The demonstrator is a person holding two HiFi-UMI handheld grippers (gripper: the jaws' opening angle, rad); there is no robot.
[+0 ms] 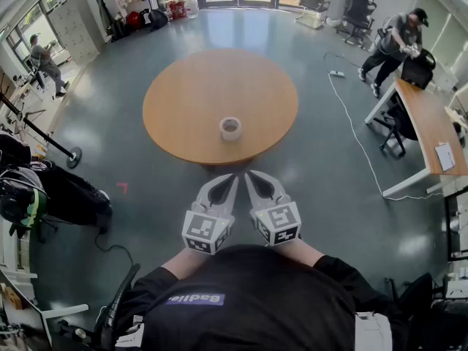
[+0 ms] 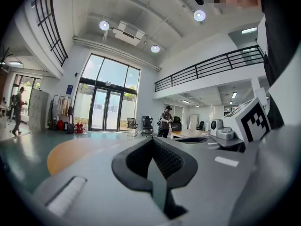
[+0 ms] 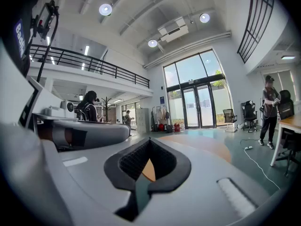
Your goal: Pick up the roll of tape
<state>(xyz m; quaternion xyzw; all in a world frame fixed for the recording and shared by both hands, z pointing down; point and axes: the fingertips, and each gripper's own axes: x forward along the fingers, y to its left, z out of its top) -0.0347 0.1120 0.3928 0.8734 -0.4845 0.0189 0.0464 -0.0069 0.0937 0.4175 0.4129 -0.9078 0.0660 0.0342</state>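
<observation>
The roll of tape [image 1: 230, 128], a whitish ring, lies flat near the front edge of the round wooden table [image 1: 190, 93]. Both grippers are held side by side close to my body, short of the table and pointing toward it. My left gripper [image 1: 233, 176] has its jaws together with nothing between them; in its own view the tips [image 2: 153, 141] meet above the table [image 2: 70, 153]. My right gripper [image 1: 248, 174] is likewise shut and empty, and a sliver of tabletop shows through the hollow behind its tips [image 3: 149, 140]. The tape is not seen in either gripper view.
A desk [image 1: 431, 123] stands at the right with a person [image 1: 395, 42] bent over its far end. A white cable [image 1: 351, 123] runs across the floor between the desk and the table. Bags and a black chair [image 1: 51, 196] crowd the left side.
</observation>
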